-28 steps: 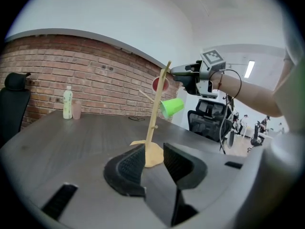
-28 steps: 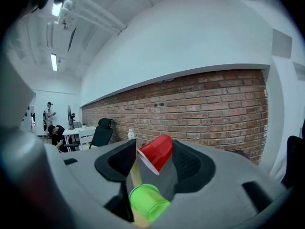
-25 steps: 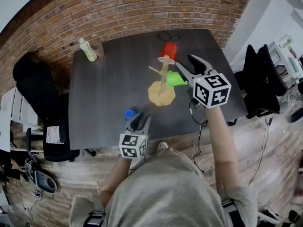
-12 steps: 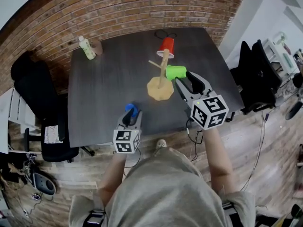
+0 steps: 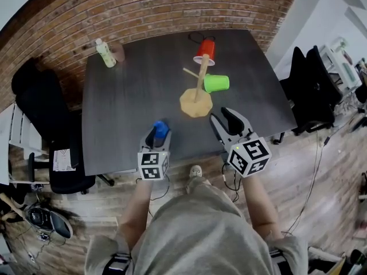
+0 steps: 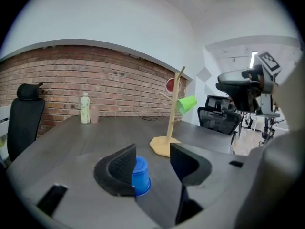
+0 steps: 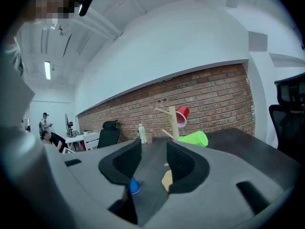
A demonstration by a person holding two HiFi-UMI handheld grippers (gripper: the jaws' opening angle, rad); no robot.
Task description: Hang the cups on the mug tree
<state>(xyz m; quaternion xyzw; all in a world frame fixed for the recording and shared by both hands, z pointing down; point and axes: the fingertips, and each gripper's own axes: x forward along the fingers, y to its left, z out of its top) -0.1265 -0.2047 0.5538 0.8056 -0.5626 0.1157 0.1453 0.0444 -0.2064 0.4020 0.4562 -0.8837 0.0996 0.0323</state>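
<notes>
A wooden mug tree stands on the dark table. A red cup hangs on it high up and a green cup hangs on a lower peg. A blue cup stands upside down near the table's front edge. My left gripper straddles this blue cup. Its jaws are opening: the cup lies against the left pad and a gap shows at the right pad. My right gripper hovers over the front edge, short of the tree. Its jaws are closing with nothing between them.
A pale green bottle and a small brown cup stand at the far left corner. A black cable lies at the far edge. Black office chairs stand left and right of the table.
My right gripper has drawn back from the green cup toward the front edge, and the cup stays hanging on the tree. The left gripper stays at the blue cup.
</notes>
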